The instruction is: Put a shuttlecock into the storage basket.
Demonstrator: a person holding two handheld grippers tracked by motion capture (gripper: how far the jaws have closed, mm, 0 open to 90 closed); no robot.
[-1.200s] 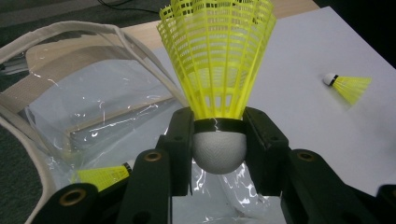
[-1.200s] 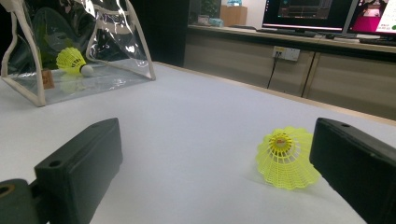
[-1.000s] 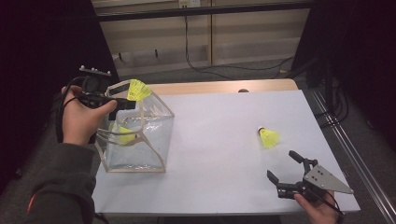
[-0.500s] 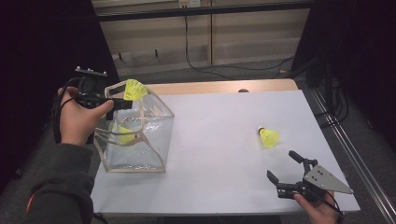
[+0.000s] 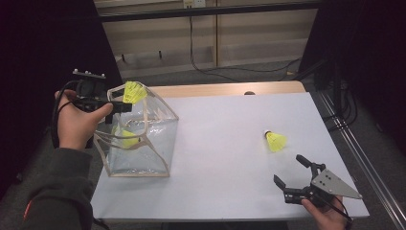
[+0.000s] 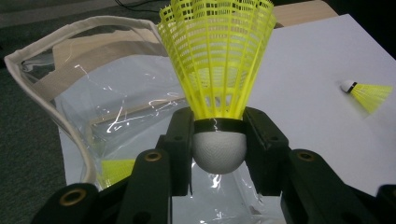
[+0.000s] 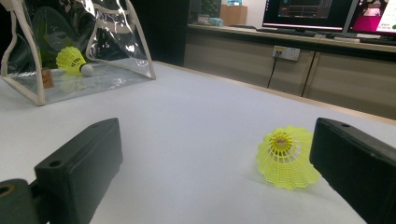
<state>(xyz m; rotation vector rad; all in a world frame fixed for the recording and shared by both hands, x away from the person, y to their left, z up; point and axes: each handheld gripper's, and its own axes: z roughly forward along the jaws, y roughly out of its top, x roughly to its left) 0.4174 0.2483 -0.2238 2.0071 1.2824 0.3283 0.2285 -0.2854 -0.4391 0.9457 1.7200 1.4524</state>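
A white table [image 5: 225, 143] with a light wooden edge along its far side carries the things; a clear plastic bag [image 5: 139, 139] with cream trim stands near its left end, a yellow shuttlecock [image 7: 72, 59] lying inside on the bag's floor; a second yellow shuttlecock [image 5: 275, 141] lies on its side on the bare top toward the right, well apart from the bag.
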